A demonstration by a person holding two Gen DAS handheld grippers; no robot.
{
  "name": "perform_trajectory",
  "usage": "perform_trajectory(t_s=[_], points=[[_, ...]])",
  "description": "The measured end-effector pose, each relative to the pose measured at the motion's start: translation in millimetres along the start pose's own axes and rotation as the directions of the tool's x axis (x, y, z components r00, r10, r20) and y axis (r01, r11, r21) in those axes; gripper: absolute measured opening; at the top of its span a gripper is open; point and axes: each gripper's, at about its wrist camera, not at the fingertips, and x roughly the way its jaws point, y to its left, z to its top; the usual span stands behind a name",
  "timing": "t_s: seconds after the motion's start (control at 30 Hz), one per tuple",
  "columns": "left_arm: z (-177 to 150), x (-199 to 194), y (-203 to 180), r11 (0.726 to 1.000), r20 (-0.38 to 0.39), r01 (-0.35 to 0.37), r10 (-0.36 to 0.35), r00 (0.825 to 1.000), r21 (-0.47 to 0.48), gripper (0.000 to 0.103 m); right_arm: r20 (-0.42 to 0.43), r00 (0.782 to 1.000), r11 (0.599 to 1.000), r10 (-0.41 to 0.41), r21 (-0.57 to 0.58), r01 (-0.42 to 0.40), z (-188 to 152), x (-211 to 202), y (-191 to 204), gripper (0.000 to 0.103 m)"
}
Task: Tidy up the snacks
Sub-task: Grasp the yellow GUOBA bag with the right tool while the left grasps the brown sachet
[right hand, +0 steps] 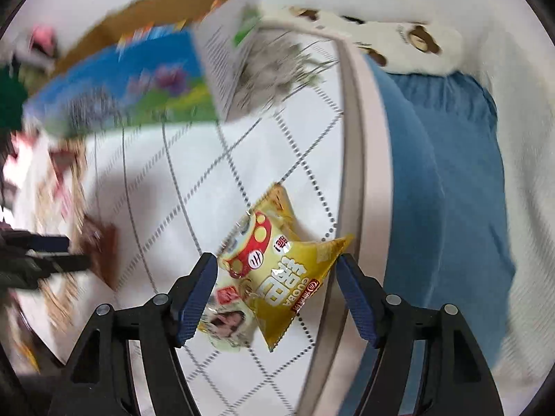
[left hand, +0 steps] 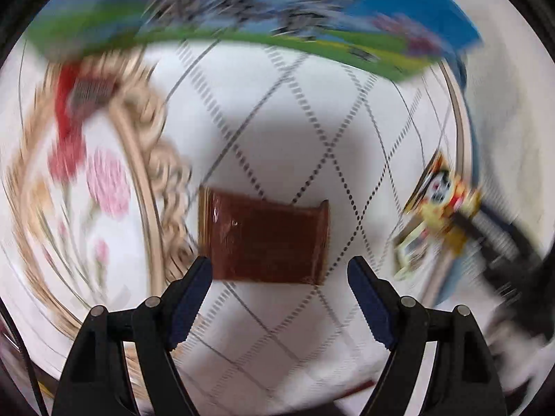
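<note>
Plainly, with the right tool [right hand: 277, 270] spread around but not pinching the yellow snack bag [right hand: 274, 277] at the worktop [right hand: 194, 159] edge, and the left tool [left hand: 279, 270] released over the brown packet [left hand: 263, 239], a careless nudge could tip the bag off.

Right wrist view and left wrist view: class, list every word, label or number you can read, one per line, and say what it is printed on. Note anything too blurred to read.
"GUOBA": on the yellow snack packet, beside large white Chinese characters.
Small red brand logo next to it: too small to read.
Fine print on the white side of the blue box: blurred, unreadable.
Brown packet: no legible text.
</note>
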Motion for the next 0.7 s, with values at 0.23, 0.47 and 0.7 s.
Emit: perform_trajectory(t_s=[0.23,0.47,0.7], points=[[-1,37,40,0.945,-0.089,0.148,-0.181,0.98,-0.29,0.079,-0.097,0.985,0.986,0.14,0.103,-0.13,0,37,-6,0.073],[21,50,21,0.973,-0.062,0.038,-0.053,0.997,-0.229,0.079,0.017,0.96,0.901,0.281,0.341,-0.27,-5,38,-30,0.073],[65,33,-11,0.993,0.108,-0.114,0.114,0.988,-0.009,0.077,0.105,0.949,0.85,0.297,0.425,-0.312,-2,33,-41,0.061]])
